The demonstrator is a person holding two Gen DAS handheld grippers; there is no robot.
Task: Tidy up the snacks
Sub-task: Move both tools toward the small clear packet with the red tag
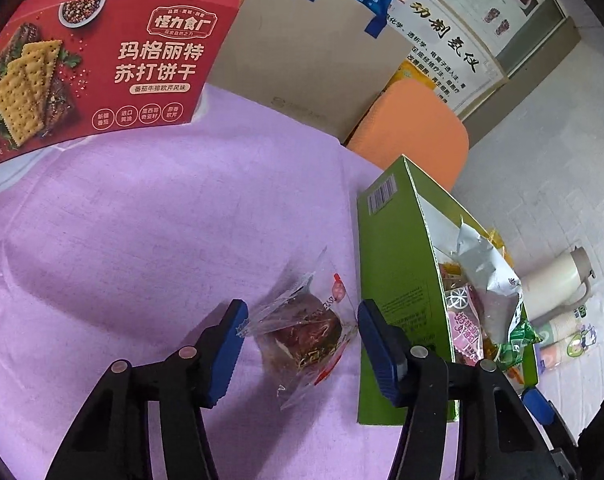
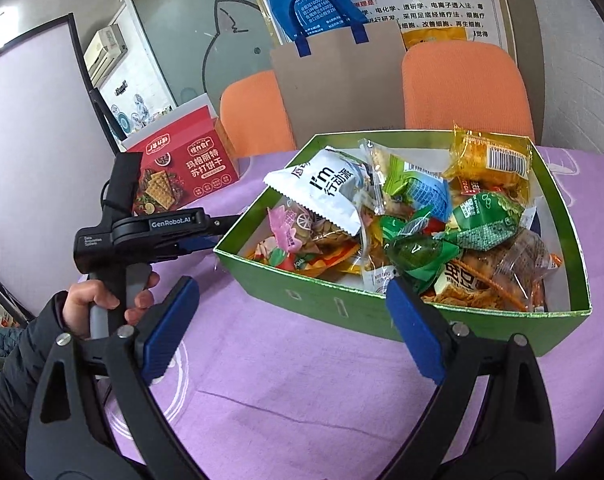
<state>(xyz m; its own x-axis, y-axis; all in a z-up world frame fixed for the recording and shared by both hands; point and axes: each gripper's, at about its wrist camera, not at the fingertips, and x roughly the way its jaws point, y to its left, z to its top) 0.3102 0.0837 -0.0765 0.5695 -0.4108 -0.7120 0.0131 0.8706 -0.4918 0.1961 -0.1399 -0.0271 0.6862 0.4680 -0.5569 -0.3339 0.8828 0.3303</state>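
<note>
Purple cloth (image 1: 142,220) covers the table. Left gripper (image 1: 300,328), its 2 fingers spread, brackets a clear-wrapped brown snack (image 1: 306,330) lying on the cloth just beside the green box (image 1: 390,264). Right gripper (image 2: 292,312), also spread and holding nothing, hovers before the same box (image 2: 342,304), which is filled with assorted snack packets (image 2: 414,224). Red cracker box (image 1: 102,52) stands behind.

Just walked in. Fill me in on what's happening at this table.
A person is sorting snacks with a handheld gripper in each hand. The left gripper is open, its jaws on either side of a clear-wrapped brown snack lying on the purple tablecloth beside the green box. That box is already piled with wrapped snacks. The right gripper is open and empty, in front of the box. A red cracker box stands further back.
</note>
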